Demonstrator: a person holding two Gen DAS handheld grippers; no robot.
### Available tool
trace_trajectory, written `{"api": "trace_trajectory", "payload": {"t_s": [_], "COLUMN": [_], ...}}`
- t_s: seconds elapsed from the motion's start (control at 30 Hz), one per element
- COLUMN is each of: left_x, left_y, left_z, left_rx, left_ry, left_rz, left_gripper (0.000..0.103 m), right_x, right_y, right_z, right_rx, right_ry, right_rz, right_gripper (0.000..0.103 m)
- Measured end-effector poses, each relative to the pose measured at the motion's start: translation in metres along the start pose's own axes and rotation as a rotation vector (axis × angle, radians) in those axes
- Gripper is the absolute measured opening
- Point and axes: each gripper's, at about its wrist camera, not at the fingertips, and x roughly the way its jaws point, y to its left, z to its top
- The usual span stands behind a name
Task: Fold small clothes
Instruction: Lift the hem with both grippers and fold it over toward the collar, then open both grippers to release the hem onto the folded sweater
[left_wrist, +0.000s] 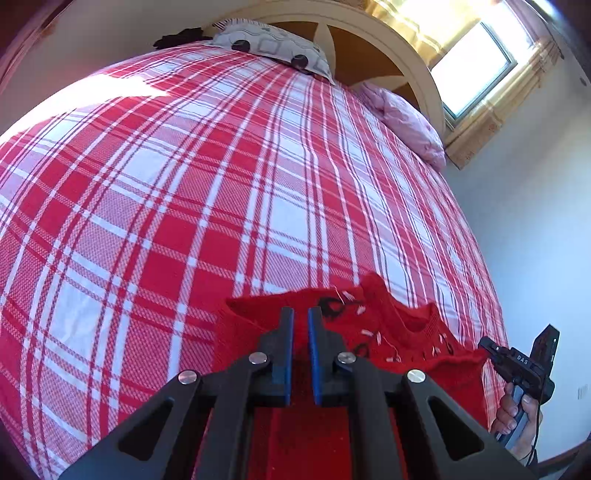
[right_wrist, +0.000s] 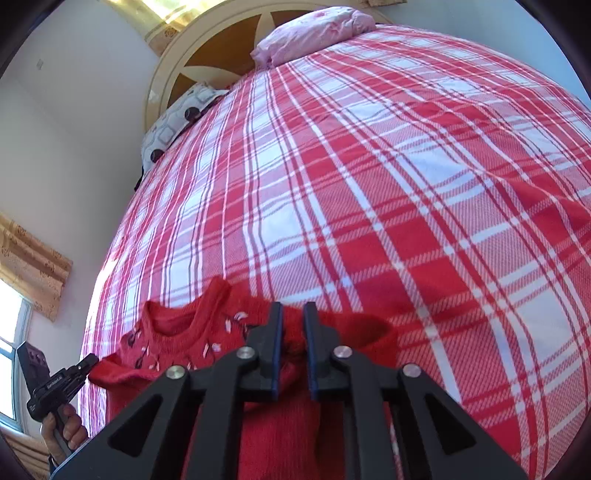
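Observation:
A small red knit sweater (left_wrist: 373, 332) with black and white decorations near its neck hangs stretched between both grippers over the near edge of the plaid bed (left_wrist: 184, 184). My left gripper (left_wrist: 301, 314) is shut on one shoulder of the sweater; red knit fills the narrow gap between its blue pads. My right gripper (right_wrist: 293, 310) is shut on the other shoulder of the sweater (right_wrist: 177, 343). Each gripper shows in the other's view, pinching the sweater's far corner: the right one in the left wrist view (left_wrist: 487, 347), the left one in the right wrist view (right_wrist: 90, 360).
The bed (right_wrist: 369, 184) has a red and white plaid cover. A grey patterned pillow (left_wrist: 273, 48) and a pink pillow (left_wrist: 406, 118) lie by the round headboard (left_wrist: 369, 48). A window (left_wrist: 476, 66) with curtains and a pale wall (left_wrist: 535, 221) lie beyond the bed.

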Motion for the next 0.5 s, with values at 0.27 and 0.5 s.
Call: {"api": "trace_trajectory", "payload": {"t_s": [0.27,0.5], "left_x": [-0.026,-0.020], "left_y": [-0.001,-0.044], "left_z": [-0.018,-0.052], "left_rx": [0.090,0.287], "left_ry": [-0.063,0.005], "left_rz": [0.063,0.040], "left_gripper": [0.008,0.008], "right_x": [-0.026,-0.034], "right_y": [0.002,0.036], "right_z": [-0.005,-0.043], "right_rx": [-0.034,-0.217], "right_ry": [-0.090,-0.017], "right_rz": [0.008,-0.018], "right_gripper": [0.059,0.057]}}
